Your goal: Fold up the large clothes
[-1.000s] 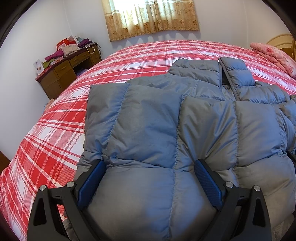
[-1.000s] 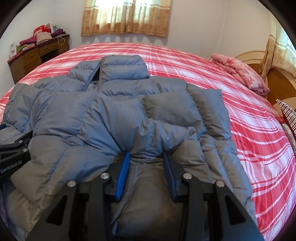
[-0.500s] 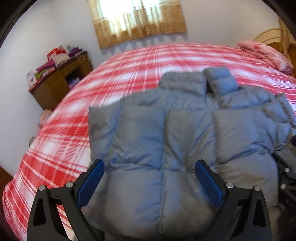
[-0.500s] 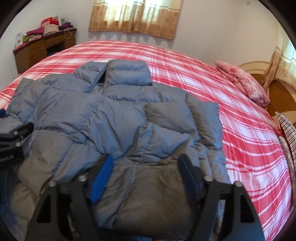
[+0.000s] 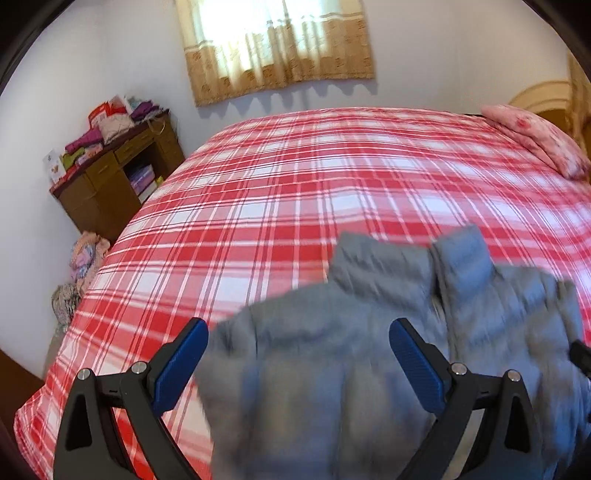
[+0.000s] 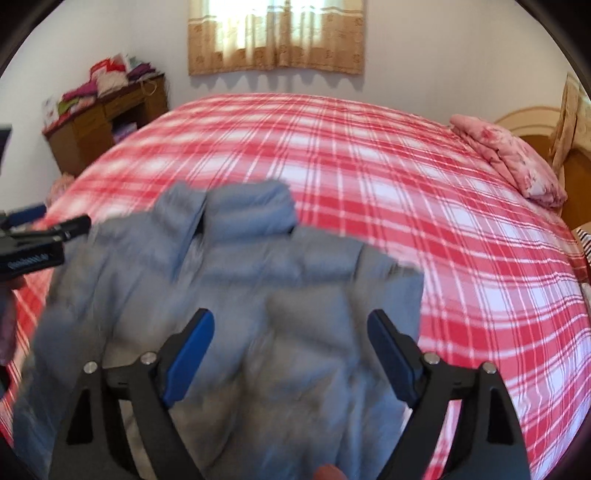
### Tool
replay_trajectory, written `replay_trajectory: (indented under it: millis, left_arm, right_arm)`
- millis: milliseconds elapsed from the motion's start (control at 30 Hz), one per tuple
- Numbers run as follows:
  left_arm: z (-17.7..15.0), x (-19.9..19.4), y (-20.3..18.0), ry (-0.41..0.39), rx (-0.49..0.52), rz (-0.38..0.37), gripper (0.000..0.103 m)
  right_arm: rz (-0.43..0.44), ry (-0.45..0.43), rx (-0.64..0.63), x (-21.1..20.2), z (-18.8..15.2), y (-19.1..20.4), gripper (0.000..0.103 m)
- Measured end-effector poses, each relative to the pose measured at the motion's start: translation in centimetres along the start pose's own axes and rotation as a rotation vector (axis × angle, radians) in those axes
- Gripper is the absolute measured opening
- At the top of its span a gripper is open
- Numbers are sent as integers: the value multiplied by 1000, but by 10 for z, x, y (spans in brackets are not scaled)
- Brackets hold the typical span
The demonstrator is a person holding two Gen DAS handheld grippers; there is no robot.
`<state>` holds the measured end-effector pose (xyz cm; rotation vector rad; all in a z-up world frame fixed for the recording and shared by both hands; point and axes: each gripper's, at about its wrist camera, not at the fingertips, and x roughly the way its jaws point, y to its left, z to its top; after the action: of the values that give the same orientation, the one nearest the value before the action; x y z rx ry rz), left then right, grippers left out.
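Now the grey puffer jacket (image 6: 236, 295) lies on the red plaid bed (image 5: 295, 192), directly ahead of both grippers, collar pointing away toward the curtained window (image 6: 277, 33). The right gripper (image 6: 291, 354) has just been opening; its jaws stand spread, pinching nothing. The left gripper (image 5: 299, 365) is spread too. A wooden desk (image 5: 118, 177) stands left of the bed.

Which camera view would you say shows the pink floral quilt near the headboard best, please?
The right wrist view shows the pink floral quilt best: the whole folded bundle lies in frame on the plaid bedspread beside the headboard. The left wrist view pushes the quilt to the frame's right edge, more distorted and cut off.
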<state>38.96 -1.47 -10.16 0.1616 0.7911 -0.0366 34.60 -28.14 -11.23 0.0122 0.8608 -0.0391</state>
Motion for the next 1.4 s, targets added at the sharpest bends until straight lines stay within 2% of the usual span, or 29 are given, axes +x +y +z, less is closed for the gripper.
replay_trajectory:
  millis: [67, 200, 333, 400, 467, 533, 600, 633, 667, 700, 733, 767, 900, 967, 1033, 1200, 1267, 1400]
  left_arm:
    - [20, 24, 2, 36, -46, -26, 99]
    - [59, 71, 3, 97, -139, -55, 99]
    - [86, 120, -11, 159, -152, -65, 99]
    - [89, 140, -18, 194, -130, -37, 99]
    - [88, 154, -22, 216, -116, -44, 99]
    - [81, 160, -22, 229, -110, -83, 99]
    - [72, 157, -19, 226, -110, -157, 98]
    - [67, 154, -18, 221, -101, -178, 96]
    - [64, 152, -19, 218, -88, -196, 83]
    - [61, 149, -20, 220, -65, -234, 63]
    - [59, 148, -21, 225, -54, -264, 54]
    - [57, 145, -20, 228, -49, -290, 43]
    - [52, 123, -18, 180, -9, -312, 18]
    - [51, 114, -16, 155, -9, -319, 17]
    - [51, 107, -17, 129, 14, -295, 17]
    - [52, 104, -17, 116, 18, -290, 16]
    - [51, 103, -22, 111, 44, -287, 8]
    - [42, 93, -20, 93, 52, -297, 1]
  right_arm:
    - [7, -8, 20, 13, 22, -6, 87]
    - [50, 33, 109, 53, 63, -22, 87]
    - [75, 97, 208, 102, 98, -28, 87]
    - [76, 126, 221, 125, 111, -25, 87]
    - [63, 152, 203, 142, 119, -19, 87]
    - [70, 191, 172, 160, 122, -12, 87]
    - [71, 248, 114, 173, 118, -3, 87]
    - [73, 260, 94, 176, 116, -1, 83]
    - [76, 266, 77, 177, 113, -1, 65]
    - [85, 268, 70, 174, 109, -2, 52]
    - [102, 272, 72, 172, 106, -3, 27]
    - [123, 273, 75, 169, 103, -5, 18]
    - [108, 229, 35, 143, 93, -7, 10]
    - [99, 210, 27, 130, 89, -9, 9]
    - [85, 198, 4, 126, 88, -8, 9]
    - [80, 182, -6, 124, 90, -2, 8]
    - [82, 174, -13, 124, 90, 0, 8]
    - [85, 131, -31, 109, 84, -4, 7]
